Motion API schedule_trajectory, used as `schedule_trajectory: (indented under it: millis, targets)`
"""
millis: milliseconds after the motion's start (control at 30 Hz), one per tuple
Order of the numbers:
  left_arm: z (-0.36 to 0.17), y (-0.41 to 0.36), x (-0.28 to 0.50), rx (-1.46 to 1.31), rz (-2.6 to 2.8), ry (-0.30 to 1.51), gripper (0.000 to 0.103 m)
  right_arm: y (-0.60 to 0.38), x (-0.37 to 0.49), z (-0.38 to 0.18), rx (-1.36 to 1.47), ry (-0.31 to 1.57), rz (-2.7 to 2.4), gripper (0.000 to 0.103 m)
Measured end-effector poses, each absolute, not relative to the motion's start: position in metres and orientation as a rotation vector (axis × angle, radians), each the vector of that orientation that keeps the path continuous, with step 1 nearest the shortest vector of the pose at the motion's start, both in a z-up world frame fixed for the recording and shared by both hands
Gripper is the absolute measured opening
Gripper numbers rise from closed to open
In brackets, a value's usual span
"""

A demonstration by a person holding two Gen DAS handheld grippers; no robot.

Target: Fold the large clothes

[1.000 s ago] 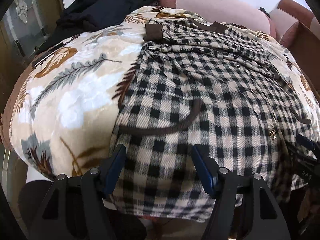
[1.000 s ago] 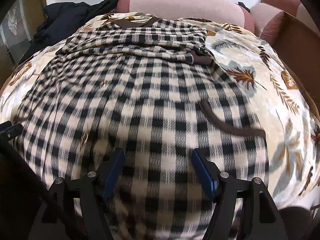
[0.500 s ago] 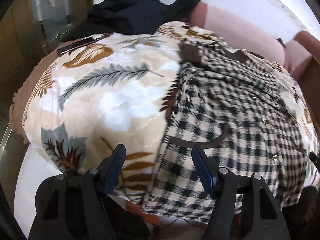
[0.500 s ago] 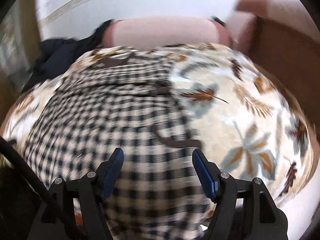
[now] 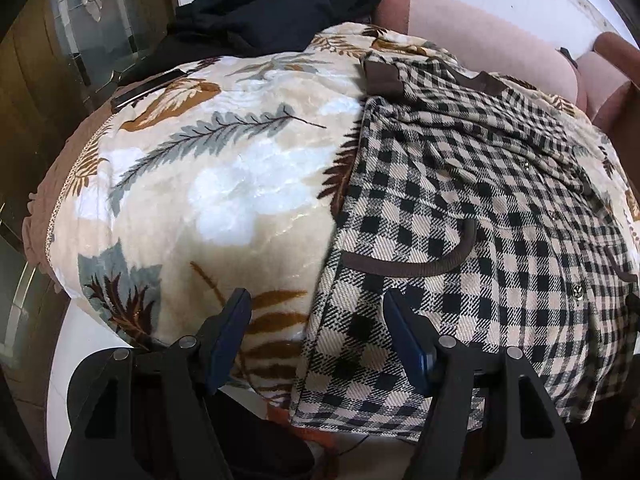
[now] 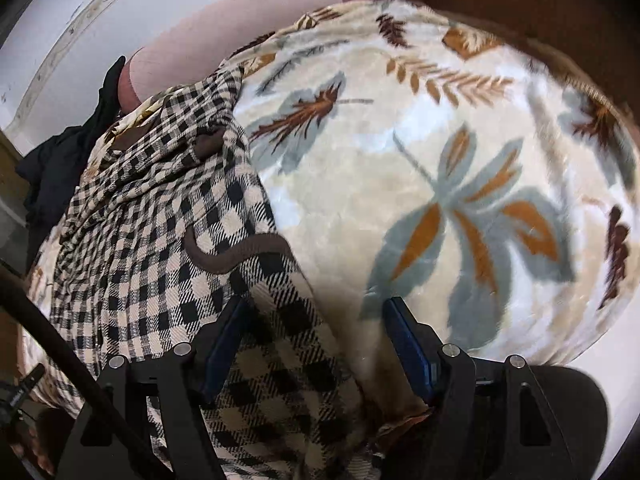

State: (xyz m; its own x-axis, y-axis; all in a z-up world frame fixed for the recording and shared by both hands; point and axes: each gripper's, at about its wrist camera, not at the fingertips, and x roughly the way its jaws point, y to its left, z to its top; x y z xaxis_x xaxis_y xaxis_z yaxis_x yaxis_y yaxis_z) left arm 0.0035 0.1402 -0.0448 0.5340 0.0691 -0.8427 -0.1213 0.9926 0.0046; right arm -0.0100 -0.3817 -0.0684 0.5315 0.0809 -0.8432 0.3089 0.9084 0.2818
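Note:
A black-and-cream checked coat point(image 5: 480, 216) with brown trim lies spread on a leaf-patterned blanket point(image 5: 224, 184). Its brown-edged pocket point(image 5: 404, 266) shows near the hem. My left gripper point(image 5: 318, 334) is open and empty above the coat's near left hem corner, straddling its left edge. In the right wrist view the same coat point(image 6: 160, 216) fills the left side. My right gripper point(image 6: 314, 338) is open and empty over the coat's near right hem corner, straddling its right edge beside the blanket point(image 6: 460, 184).
A dark garment point(image 5: 272, 12) is heaped at the far left of the bed. A pink padded headboard point(image 5: 500, 44) runs along the back. A dark slim object point(image 5: 148, 88) lies at the blanket's left edge. White floor point(image 5: 76, 344) shows below the bed edge.
Both grippers have moved outward from the coat's middle: the left one to the left hem corner, the right one to the right hem corner. Both stayed open. The coat has not moved.

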Motion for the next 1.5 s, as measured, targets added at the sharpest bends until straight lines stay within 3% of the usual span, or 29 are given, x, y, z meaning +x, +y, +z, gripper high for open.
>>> schedule_trajectory:
  millis: [767,1100,1267,1500]
  targets:
    - [-0.056,0.14,0.004,-0.096,0.08,1.044,0.067,-0.354,-0.012,-0.071,0.373,1.019,-0.062,0.084]
    - [-0.065,0.212,0.032,-0.477,-0.076,1.009,0.069,-0.392,-0.022,-0.081,0.793,0.957,0.149,0.084]
    - [-0.069,0.207,0.026,-0.575,-0.226,0.998,0.069,-0.41,-0.024,-0.094,0.965,0.938,0.219,0.084]
    - [-0.083,0.171,0.002,-0.545,-0.348,1.034,0.069,-0.41,-0.026,-0.097,0.997,0.961,0.273,0.084]
